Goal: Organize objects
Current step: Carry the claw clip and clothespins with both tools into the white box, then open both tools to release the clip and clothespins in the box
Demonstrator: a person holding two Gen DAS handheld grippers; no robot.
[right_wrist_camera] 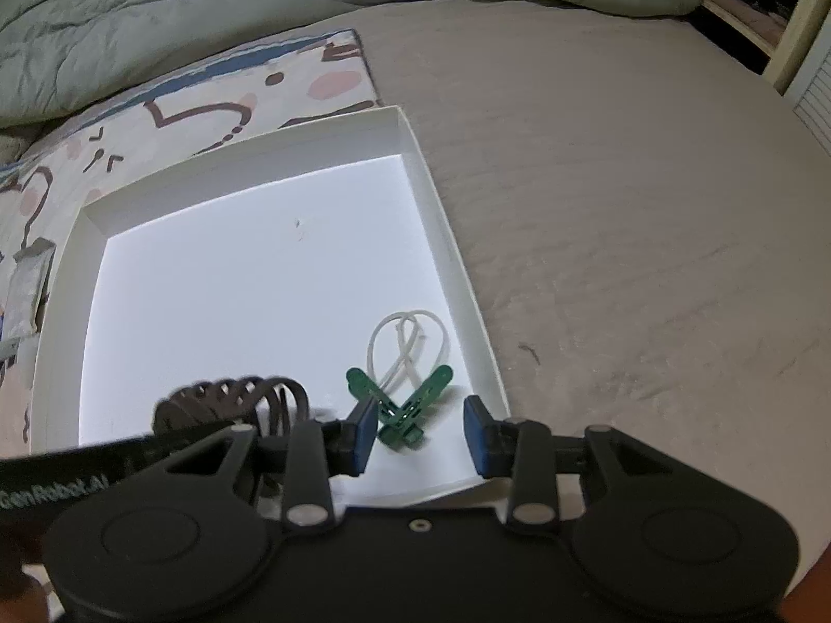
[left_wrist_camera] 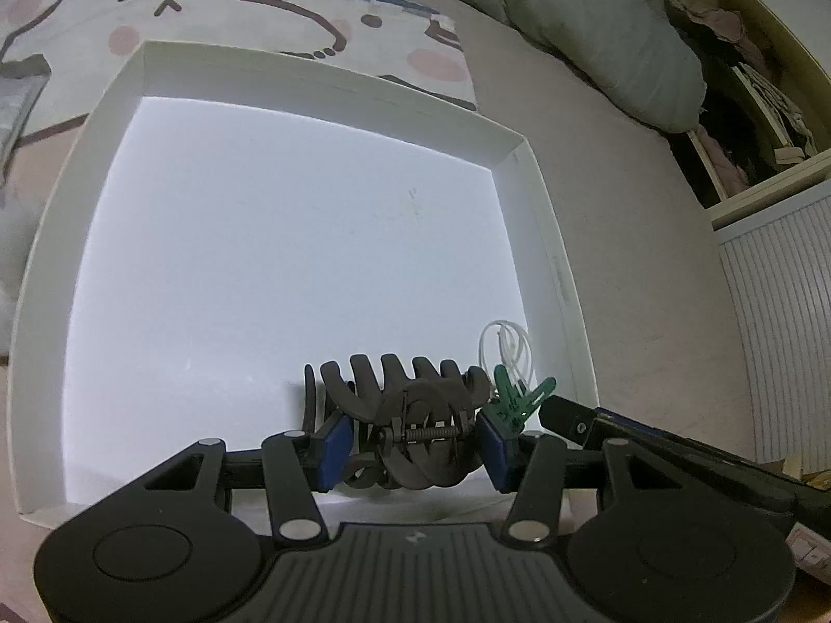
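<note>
The left gripper point(left_wrist_camera: 413, 441) pinches a black hair claw point(left_wrist_camera: 410, 415) low in the white box point(left_wrist_camera: 322, 72). The right gripper point(right_wrist_camera: 419, 433), spread, has released the green clip point(right_wrist_camera: 400, 405) (lower centre). Next the left should let go.

1. Box point(left_wrist_camera: 550, 239): plain white all over, walls and floor.
2. Big hair claw point(left_wrist_camera: 410, 415): matte dark grey, nearly black.
3. Little clip point(right_wrist_camera: 400, 410): bright green.
4. Thin looped tie point(right_wrist_camera: 410, 342): white, sort of see-through.
5. Gripper pads point(left_wrist_camera: 332, 446): blue, on black fingers.
6. Bedsheet point(right_wrist_camera: 623, 207): pale pinkish beige.
7. Duvet point(right_wrist_camera: 182, 10): muted sage green.
8. Printed cloth point(left_wrist_camera: 208, 5): cream with pink blobs, dark brown squiggly lines and a blue streak.
</note>
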